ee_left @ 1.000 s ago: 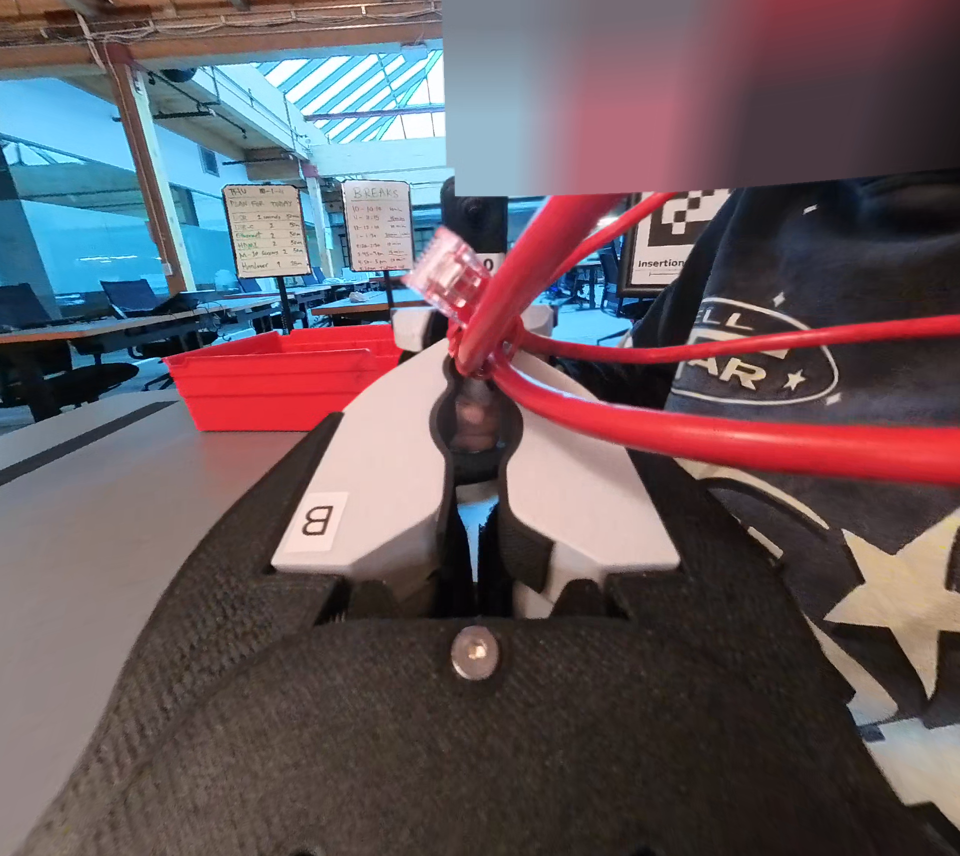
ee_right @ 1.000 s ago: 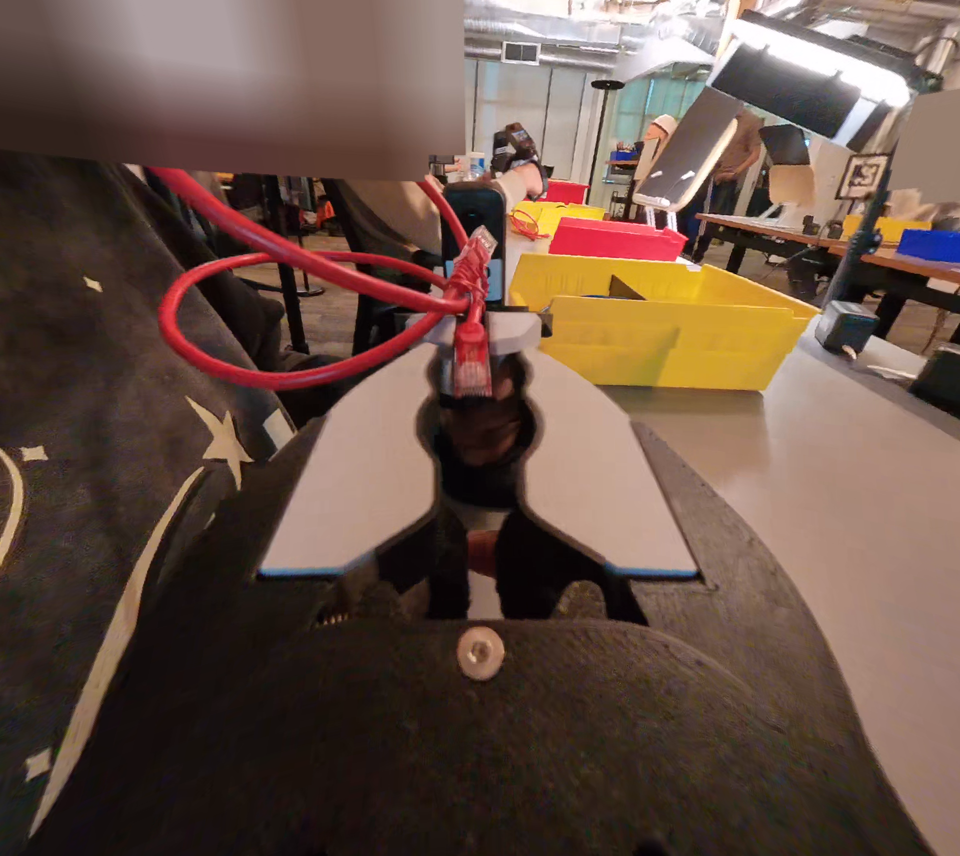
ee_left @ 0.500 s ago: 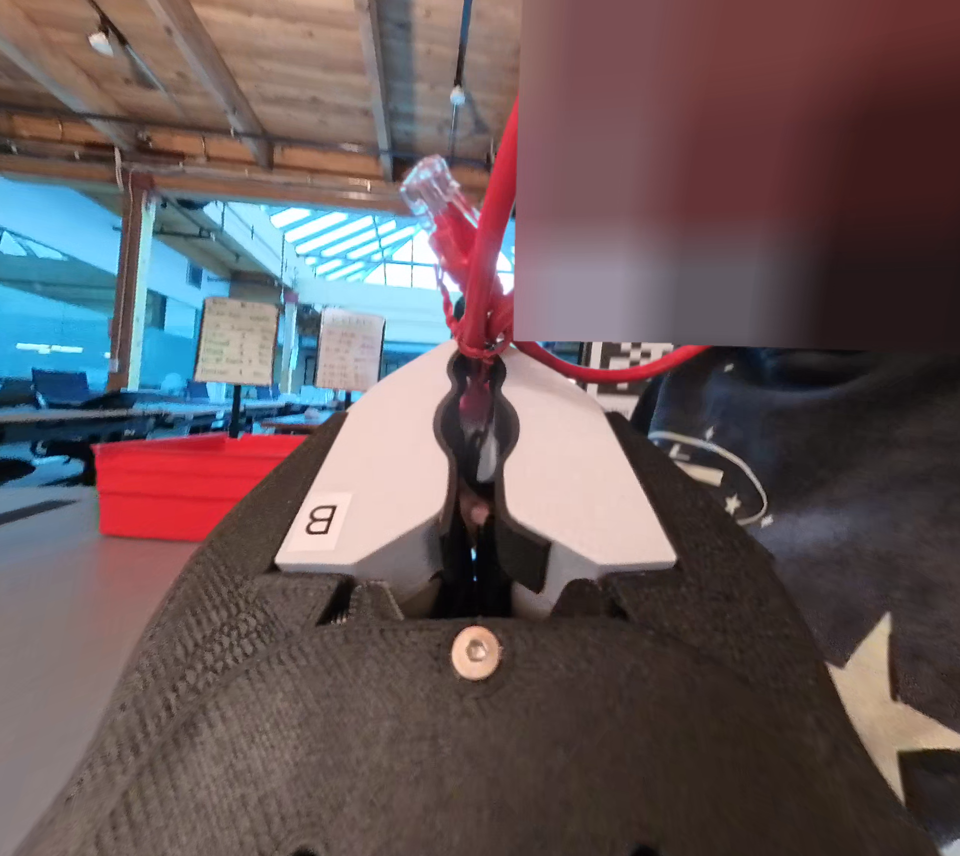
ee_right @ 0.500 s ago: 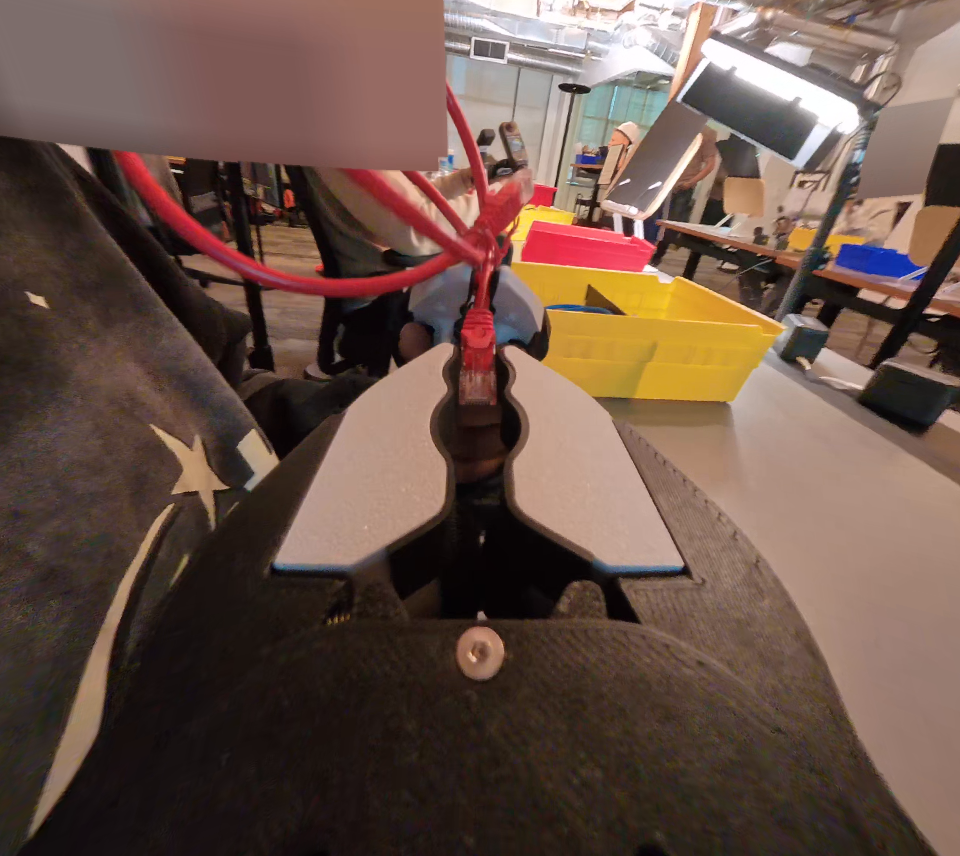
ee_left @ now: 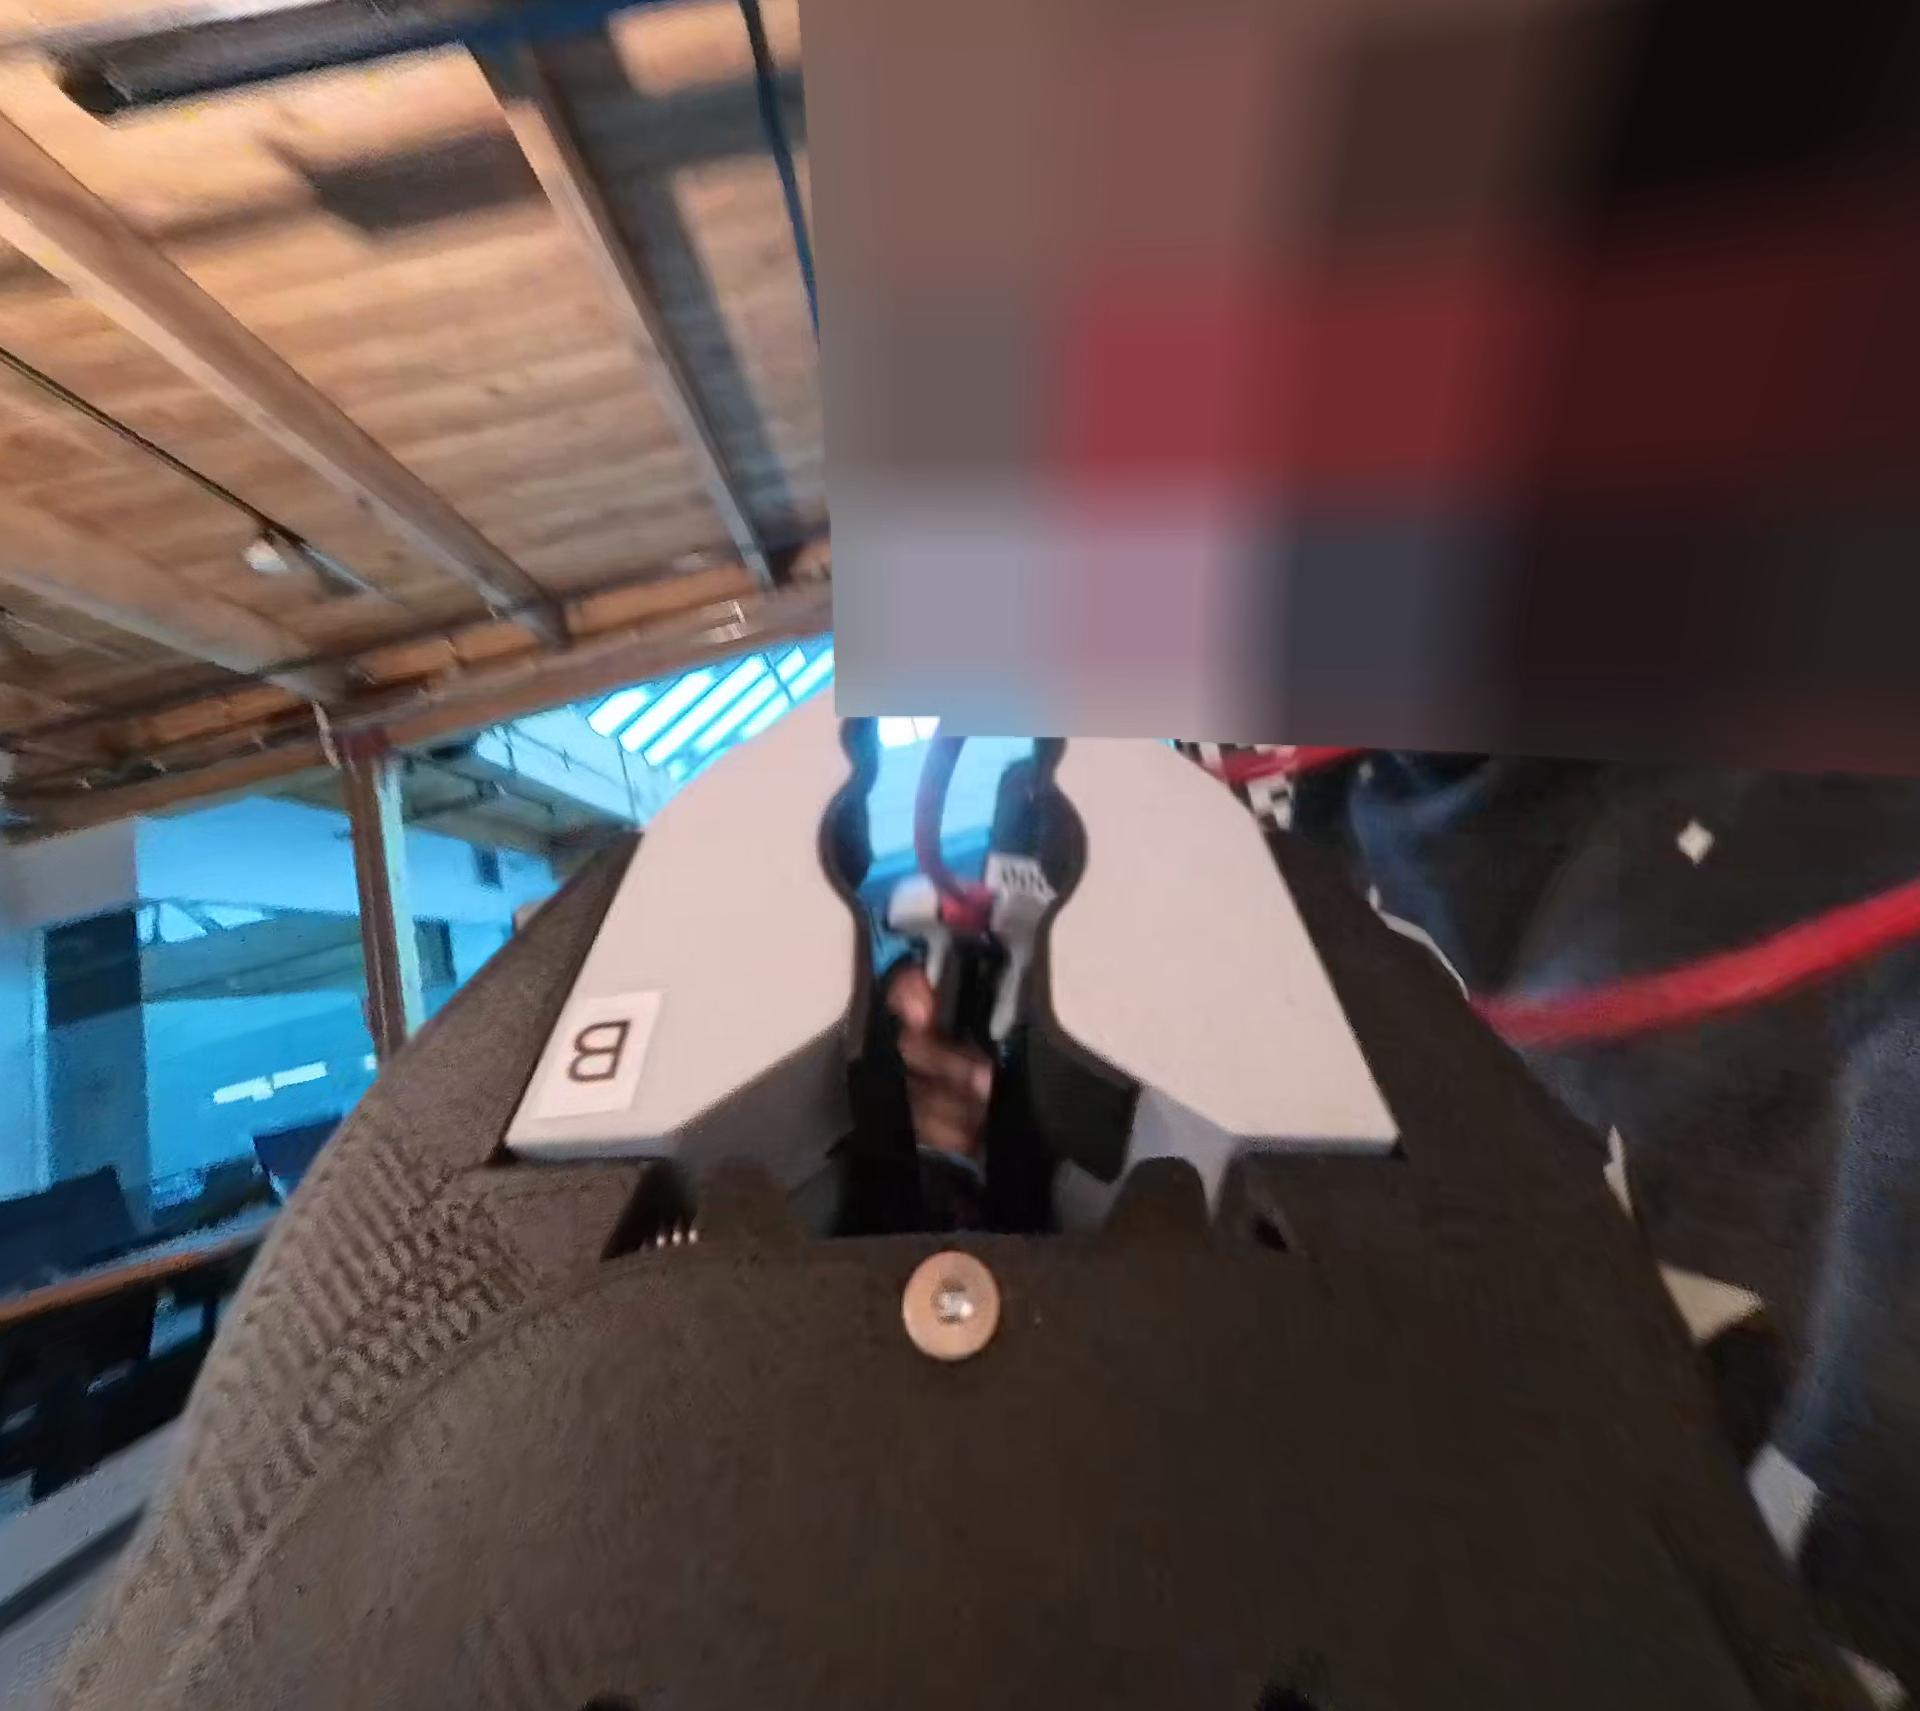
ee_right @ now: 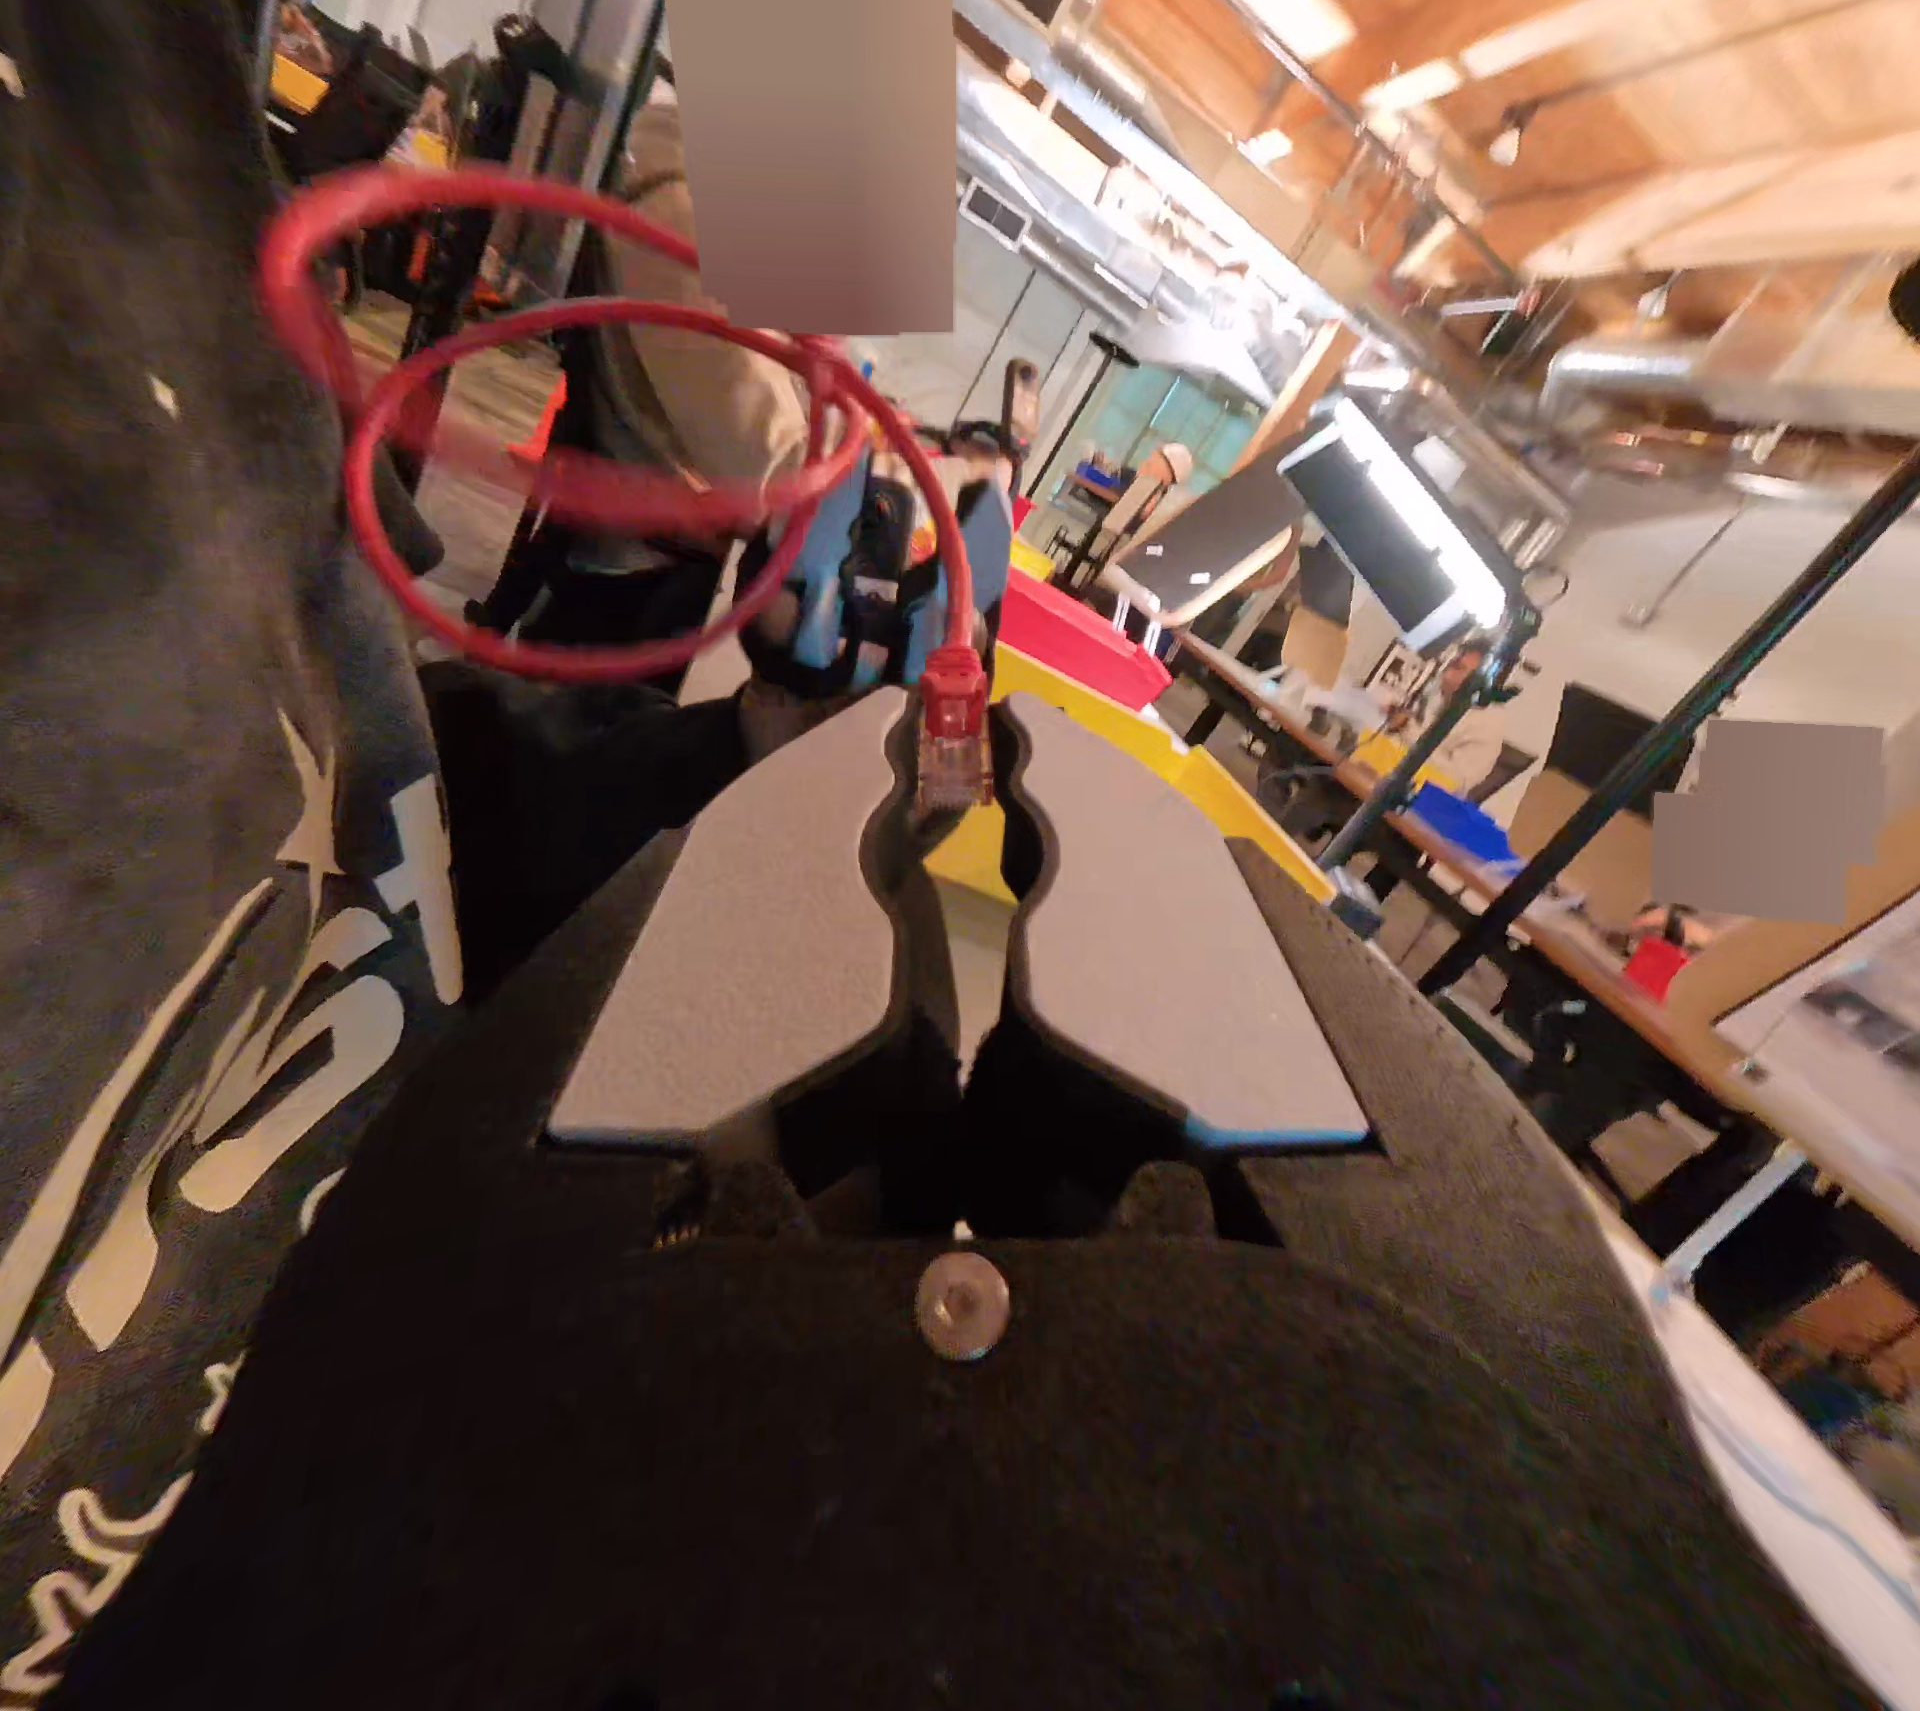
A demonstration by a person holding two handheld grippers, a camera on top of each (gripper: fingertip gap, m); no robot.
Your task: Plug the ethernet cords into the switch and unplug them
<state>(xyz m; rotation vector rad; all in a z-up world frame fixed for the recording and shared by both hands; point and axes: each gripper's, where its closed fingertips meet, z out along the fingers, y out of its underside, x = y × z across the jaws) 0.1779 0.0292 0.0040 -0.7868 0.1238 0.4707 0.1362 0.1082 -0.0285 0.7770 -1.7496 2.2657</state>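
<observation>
A timber-beamed ceiling (ee_left: pixel 343 331) fills the upper part of both wrist views, since both cameras tilt steeply upward. In the right wrist view a grey tabletop (ee_right: pixel 1766 1495) shows only at the lower right edge, and long work tables (ee_right: pixel 1455 840) with a blue bin (ee_right: pixel 1460 804) run deeper into the room. A yellow bin (ee_right: pixel 1216 788) and a red bin (ee_right: pixel 1081 643) sit just beyond the fingertips, partly hidden by them.

The left gripper (ee_left: pixel 951 788) points up toward the ceiling, its grey fingers (ee_left: pixel 727 955) spread apart and gripping nothing. The red ethernet cord (ee_left: pixel 1704 975) passes loosely through the gap and trails off to the right across a dark star-printed sweatshirt (ee_left: pixel 1662 1142).

The right gripper (ee_right: pixel 951 726) also tilts upward with its jaws parted. The cord's red plug (ee_right: pixel 951 731) hangs tip-down between the fingertips; I cannot tell whether they touch it. Above and left, the cord coils in loops in front of the other gripper, which blocks part of the view. The switch is nowhere visible.
</observation>
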